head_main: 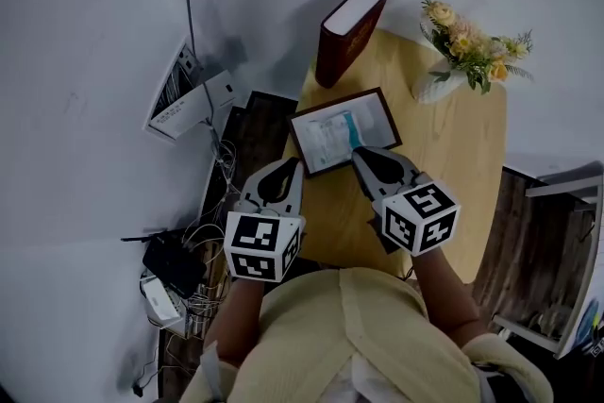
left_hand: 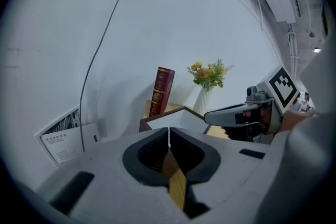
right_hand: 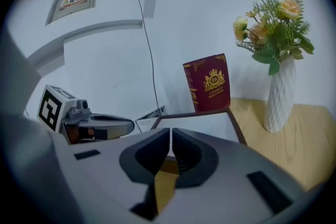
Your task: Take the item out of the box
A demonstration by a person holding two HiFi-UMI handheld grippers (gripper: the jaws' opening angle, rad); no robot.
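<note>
Left gripper [head_main: 296, 165], right gripper [head_main: 358, 154], jaws together, one box [head_main: 337, 102], one book [head_main: 351, 31], one vase [head_main: 436, 87]
</note>
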